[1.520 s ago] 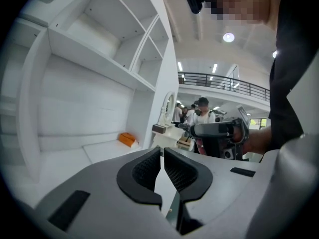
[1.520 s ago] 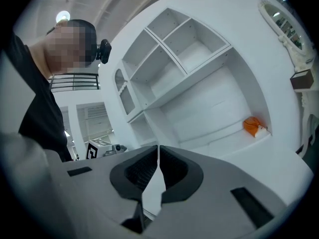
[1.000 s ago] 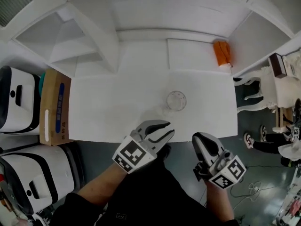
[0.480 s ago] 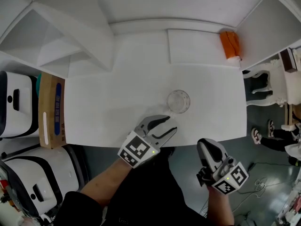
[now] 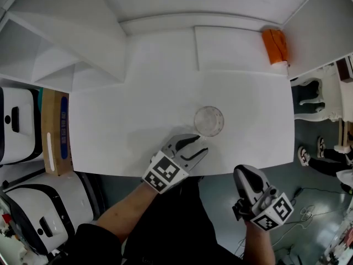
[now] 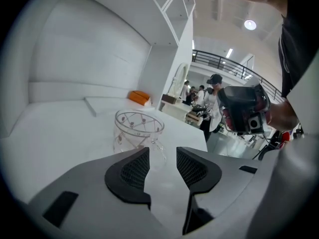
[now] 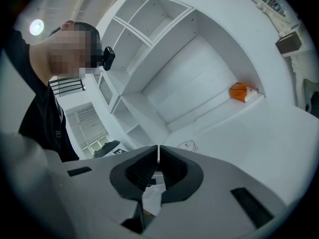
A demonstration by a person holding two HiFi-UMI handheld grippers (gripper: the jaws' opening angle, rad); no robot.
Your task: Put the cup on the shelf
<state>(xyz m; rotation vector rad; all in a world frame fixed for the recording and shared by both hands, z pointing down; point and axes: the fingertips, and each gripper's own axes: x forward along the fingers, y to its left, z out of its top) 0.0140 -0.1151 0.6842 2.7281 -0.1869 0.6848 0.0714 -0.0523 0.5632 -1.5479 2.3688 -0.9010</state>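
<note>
A clear glass cup (image 5: 209, 120) with a handle stands upright on the white table (image 5: 121, 131), near its front edge. My left gripper (image 5: 199, 146) is just in front of the cup, a little to its left, pointing at it. Its jaws have just been opening and nothing is between them. In the left gripper view the cup (image 6: 138, 132) stands just beyond the open left gripper (image 6: 162, 162). My right gripper (image 5: 244, 172) hangs off the table's front edge to the right, shut and empty. In the right gripper view, the right gripper (image 7: 158, 164) has its pads together, with the cup (image 7: 188, 145) far off.
White shelf compartments (image 5: 60, 65) rise at the back left, and a low ledge (image 5: 231, 48) runs along the wall. An orange object (image 5: 274, 46) lies at the back right corner. A cardboard box (image 5: 52, 131) and white machines (image 5: 16, 131) stand left of the table.
The left gripper has come closer to the cup and its jaws stand wider apart. The right gripper has sunk a little below the table edge, still shut.
</note>
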